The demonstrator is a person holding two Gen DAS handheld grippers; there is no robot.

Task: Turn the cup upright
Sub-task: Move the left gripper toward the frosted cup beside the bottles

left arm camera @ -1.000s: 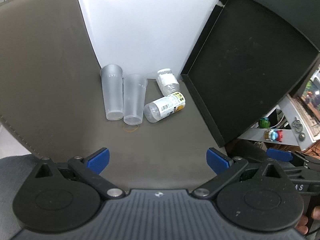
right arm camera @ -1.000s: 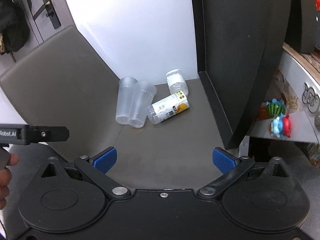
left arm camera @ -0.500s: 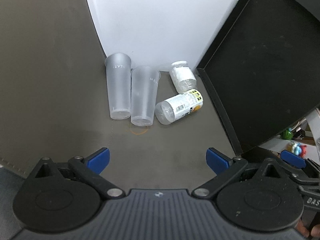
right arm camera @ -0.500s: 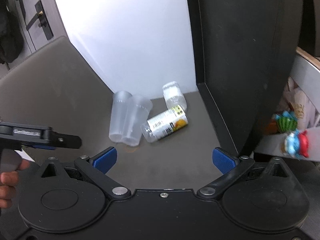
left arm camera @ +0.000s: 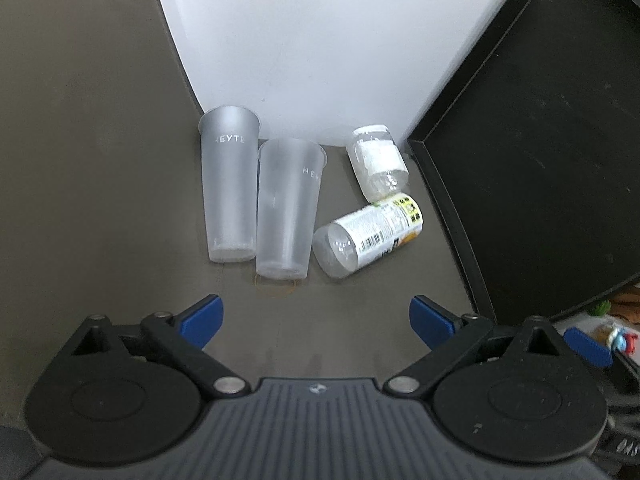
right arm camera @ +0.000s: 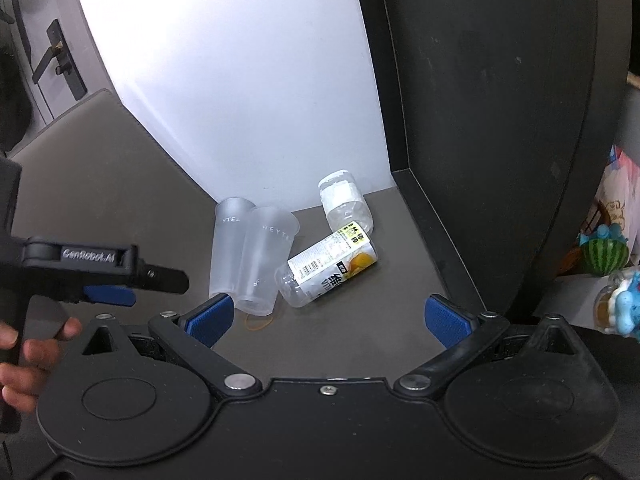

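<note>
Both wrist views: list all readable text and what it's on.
"HEYTEA": on the right frosted cup, near its rim.
"HEYTEA", partly hidden: on the left frosted cup.
"GenRobot.AI": on the left gripper body, right wrist view.
Labelled bottle: barcode, large characters and fine print, too blurred to read.
Small clear bottle: white label, no legible text.

Ahead of the blue fingertips, two frosted translucent plastic cups (left arm camera: 230, 188) (left arm camera: 286, 208) and clear glossy plastic bottles (left arm camera: 368, 236) (left arm camera: 378, 164) lie on a matt grey-brown, leather-like mat (left arm camera: 100, 160).
</note>
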